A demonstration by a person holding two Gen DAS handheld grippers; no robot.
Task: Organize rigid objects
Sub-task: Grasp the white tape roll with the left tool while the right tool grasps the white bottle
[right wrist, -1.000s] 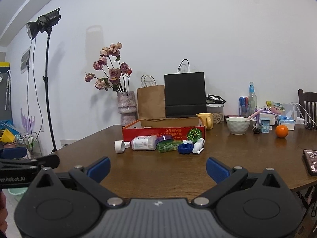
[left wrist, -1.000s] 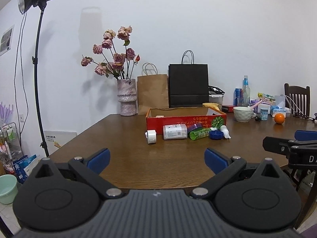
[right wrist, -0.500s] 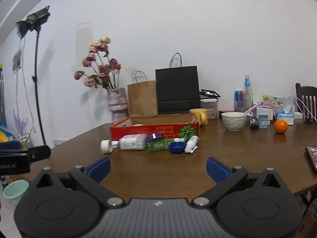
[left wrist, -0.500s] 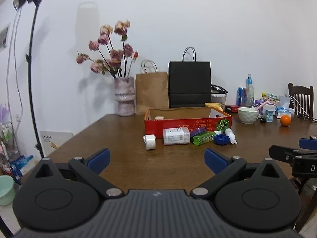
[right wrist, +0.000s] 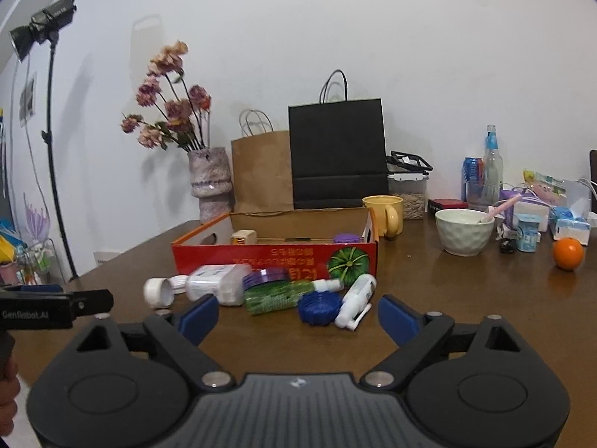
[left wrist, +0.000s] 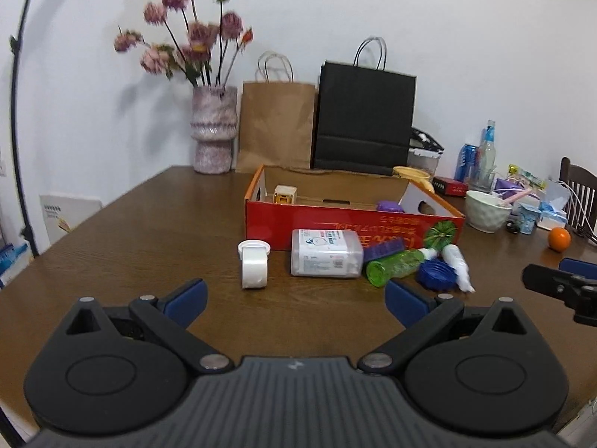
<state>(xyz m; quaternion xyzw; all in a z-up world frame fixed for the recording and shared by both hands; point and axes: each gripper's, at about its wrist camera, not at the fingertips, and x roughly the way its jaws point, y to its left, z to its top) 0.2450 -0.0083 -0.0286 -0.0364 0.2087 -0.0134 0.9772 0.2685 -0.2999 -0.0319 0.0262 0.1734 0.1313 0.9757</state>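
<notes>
Tongs L (left wrist: 294, 302): we see them spread wide, nothing held, hovering over table (left wrist: 130, 246); white cap (left wrist: 254, 264) at 12 o'clock from them.
Tongs R (right wrist: 296, 315): wide apart too, nothing held; blue lid (right wrist: 319, 308) and white spray bottle (right wrist: 355, 296) at 12 o'clock.
Red box (left wrist: 350, 224): open-topped, mid table; we spot a small yellow cube (left wrist: 285, 194) and purple item (left wrist: 390, 207) inside.
Loose items: lie in a row touching or just beside box front, w/ white pill bottle (left wrist: 325, 257) on its side and green bottle (left wrist: 396, 267) at its 3 o'clock.
Bowl (right wrist: 464, 230): at 3 o'clock from box; orange (right wrist: 567, 254) beyond it.
</notes>
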